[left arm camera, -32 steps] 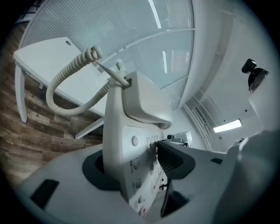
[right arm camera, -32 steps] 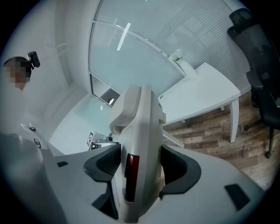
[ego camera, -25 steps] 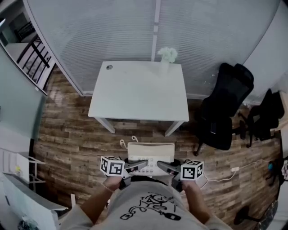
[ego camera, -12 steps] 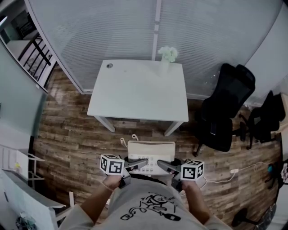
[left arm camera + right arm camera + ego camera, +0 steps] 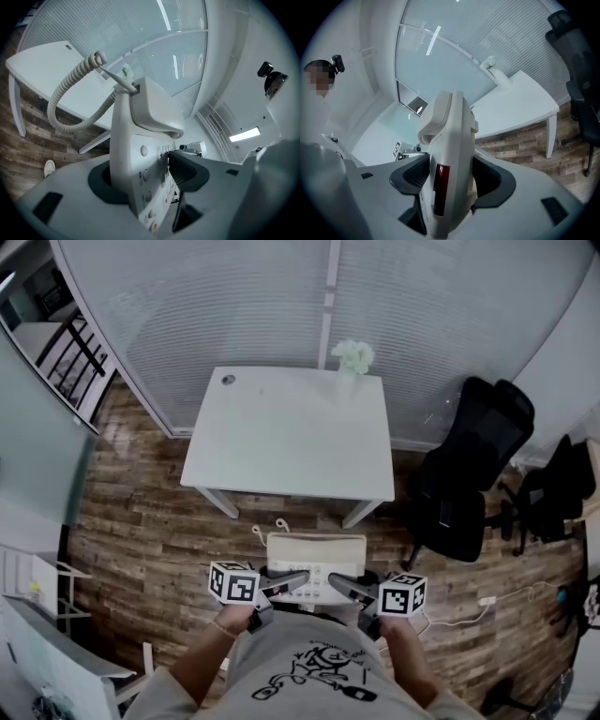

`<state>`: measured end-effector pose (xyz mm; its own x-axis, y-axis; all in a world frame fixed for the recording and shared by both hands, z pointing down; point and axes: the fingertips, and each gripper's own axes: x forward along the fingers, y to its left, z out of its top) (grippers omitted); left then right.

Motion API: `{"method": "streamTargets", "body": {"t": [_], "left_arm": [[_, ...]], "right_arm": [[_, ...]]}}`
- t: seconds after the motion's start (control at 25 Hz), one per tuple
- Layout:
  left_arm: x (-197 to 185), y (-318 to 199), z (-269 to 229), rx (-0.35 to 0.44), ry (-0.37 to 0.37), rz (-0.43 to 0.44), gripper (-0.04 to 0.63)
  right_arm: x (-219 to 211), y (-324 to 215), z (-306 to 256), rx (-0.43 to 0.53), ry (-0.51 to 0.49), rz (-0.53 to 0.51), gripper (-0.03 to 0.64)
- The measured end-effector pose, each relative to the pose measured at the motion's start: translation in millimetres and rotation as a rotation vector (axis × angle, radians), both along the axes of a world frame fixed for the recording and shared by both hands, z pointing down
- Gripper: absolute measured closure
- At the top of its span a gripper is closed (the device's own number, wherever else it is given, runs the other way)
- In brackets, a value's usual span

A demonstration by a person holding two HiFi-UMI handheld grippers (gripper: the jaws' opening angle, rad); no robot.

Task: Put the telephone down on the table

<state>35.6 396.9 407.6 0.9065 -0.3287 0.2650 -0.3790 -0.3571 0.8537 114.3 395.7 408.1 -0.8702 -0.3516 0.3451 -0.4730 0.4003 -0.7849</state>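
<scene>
Wood-plank floor (image 5: 141, 521) under a white table (image 5: 291, 437), window blinds behind the table. A vase of flowers (image 5: 352, 357) stands at the table's far right corner, and a black chair (image 5: 473, 474) is to the table's right. The telephone (image 5: 316, 557) is not on the table: I hold it in the air over the floor, just short of the table's near edge. Left claw (image 5: 298, 581) clamped on its keypad side, right claw (image 5: 337, 585) clamped on the opposite side. Coiled cord (image 5: 65, 93) loops out toward the table.
</scene>
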Motion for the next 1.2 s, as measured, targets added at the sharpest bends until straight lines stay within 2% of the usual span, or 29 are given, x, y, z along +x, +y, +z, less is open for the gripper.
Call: {"method": "streamTargets", "body": {"t": [0.4, 1.2], "left_arm": [[-17, -49, 4, -0.012, 0.001, 0.001, 0.339], [-66, -180, 3, -0.029, -0.003, 0.03, 0.339]], "right_arm": [[-17, -49, 5, -0.013, -0.003, 0.006, 0.322], [-68, -177, 4, -0.038, -0.008, 0.029, 0.322]]}}
